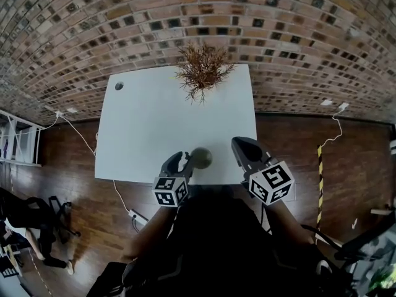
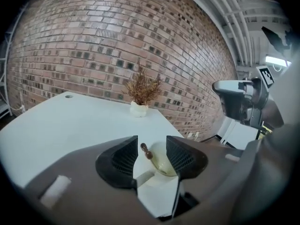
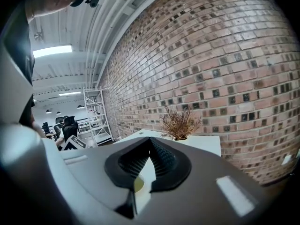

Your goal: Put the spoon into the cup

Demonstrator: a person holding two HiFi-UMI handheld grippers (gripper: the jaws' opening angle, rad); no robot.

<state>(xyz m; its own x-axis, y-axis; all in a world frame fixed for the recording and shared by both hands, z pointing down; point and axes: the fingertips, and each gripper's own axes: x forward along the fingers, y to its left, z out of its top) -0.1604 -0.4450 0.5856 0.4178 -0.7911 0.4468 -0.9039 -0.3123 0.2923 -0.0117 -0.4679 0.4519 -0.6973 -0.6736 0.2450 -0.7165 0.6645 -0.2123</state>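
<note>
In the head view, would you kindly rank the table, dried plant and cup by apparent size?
Largest: table.
Next: dried plant.
Smallest: cup, despite sitting nearer the camera than the plant.

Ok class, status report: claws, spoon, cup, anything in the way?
Left claw open, by cup. Right claw shut, empty. Spoon in cup. Plant far back, no obstruction.
</note>
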